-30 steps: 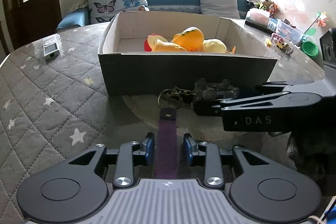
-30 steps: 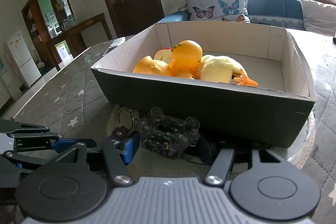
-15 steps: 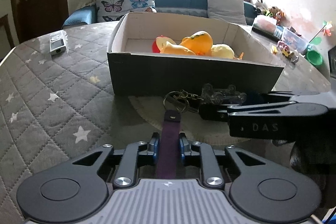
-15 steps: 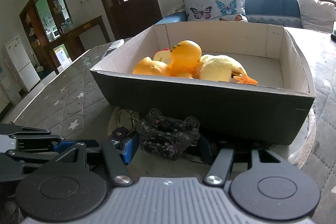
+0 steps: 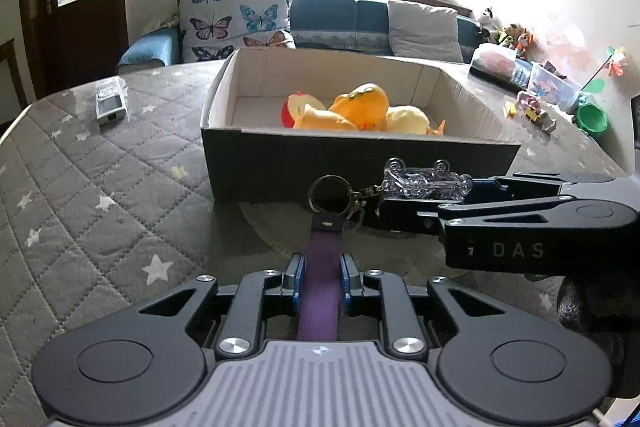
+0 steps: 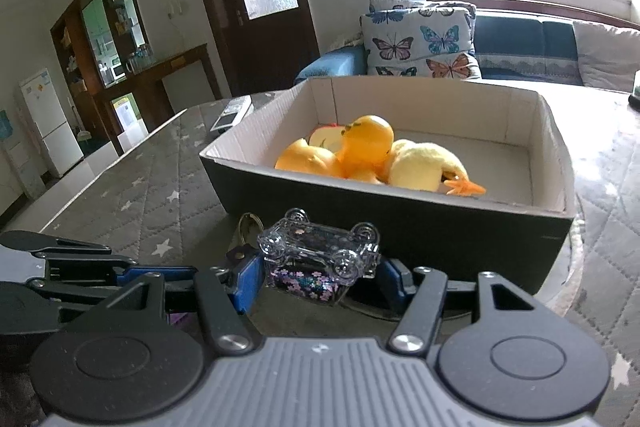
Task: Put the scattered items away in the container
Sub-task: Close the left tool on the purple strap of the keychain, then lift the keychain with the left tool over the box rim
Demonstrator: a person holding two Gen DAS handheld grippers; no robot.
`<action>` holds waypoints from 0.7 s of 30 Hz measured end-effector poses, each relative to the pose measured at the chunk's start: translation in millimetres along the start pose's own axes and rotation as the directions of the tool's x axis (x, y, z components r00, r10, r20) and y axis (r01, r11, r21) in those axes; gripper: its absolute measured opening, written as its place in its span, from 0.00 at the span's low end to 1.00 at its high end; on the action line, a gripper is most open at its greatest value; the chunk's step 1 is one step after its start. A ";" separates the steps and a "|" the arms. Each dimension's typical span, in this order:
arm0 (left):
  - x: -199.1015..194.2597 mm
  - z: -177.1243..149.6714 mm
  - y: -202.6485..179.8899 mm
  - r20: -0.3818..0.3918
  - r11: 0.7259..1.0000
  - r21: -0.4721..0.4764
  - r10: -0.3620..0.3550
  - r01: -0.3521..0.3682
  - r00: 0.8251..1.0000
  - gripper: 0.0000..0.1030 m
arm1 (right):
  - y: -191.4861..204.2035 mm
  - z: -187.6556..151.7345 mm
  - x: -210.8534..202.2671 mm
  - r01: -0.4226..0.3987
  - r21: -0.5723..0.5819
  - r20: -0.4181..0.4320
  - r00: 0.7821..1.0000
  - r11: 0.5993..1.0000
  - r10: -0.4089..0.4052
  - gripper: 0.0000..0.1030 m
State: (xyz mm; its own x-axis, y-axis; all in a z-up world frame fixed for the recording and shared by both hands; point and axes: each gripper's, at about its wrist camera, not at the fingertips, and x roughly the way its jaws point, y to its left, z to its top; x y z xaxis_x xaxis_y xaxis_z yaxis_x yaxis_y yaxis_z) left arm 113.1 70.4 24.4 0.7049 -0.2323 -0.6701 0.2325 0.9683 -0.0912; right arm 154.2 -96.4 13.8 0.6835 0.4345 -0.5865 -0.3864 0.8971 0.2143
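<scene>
Quilted table: left fingers pinch strap; right fingers straddle charm, grip unclear.

Lower half of the toys behind the box's near wall.

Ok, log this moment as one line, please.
left hand-held gripper: shut on purple strap | right hand-held gripper: shut on clear car charm | keychain in front of box, not inside

Clear plastic toy-car keychain charm, flower-pattern base, joined by small chain to dark metal ring and purple fabric strap. All sits just before dark cardboard box with pale inside. Box open, holds orange and yellow plush ducks, red-white apple toy.
</scene>
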 end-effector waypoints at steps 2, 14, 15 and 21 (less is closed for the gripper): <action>-3.3 2.2 -2.2 0.009 1.000 0.004 -0.001 0.001 1.000 0.19 | 0.1 1.3 -4.0 0.000 -0.002 0.009 1.000 1.000 0.000 0.59; -18.9 31.8 -11.4 0.081 1.000 0.020 -0.025 0.023 0.996 0.19 | -3.2 20.6 -29.2 0.007 -0.011 0.090 0.996 1.000 -0.006 0.59; -19.2 35.3 -12.5 0.086 0.999 0.022 -0.027 0.025 0.996 0.19 | -4.1 23.0 -30.4 0.009 -0.011 0.095 0.995 1.000 -0.008 0.59; -15.8 59.2 -20.2 0.116 0.999 0.033 -0.042 0.038 0.992 0.19 | -14.1 37.3 -34.2 0.030 -0.002 0.124 0.992 1.000 -0.030 0.59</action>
State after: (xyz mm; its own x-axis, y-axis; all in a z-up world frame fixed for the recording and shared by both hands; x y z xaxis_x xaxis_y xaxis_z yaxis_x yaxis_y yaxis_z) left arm 137.0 49.2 80.4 0.7679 -0.2814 -0.5754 0.2810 0.9553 -0.0922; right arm 159.4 -120.9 59.9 0.7663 0.4142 -0.4911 -0.3669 0.9097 0.1946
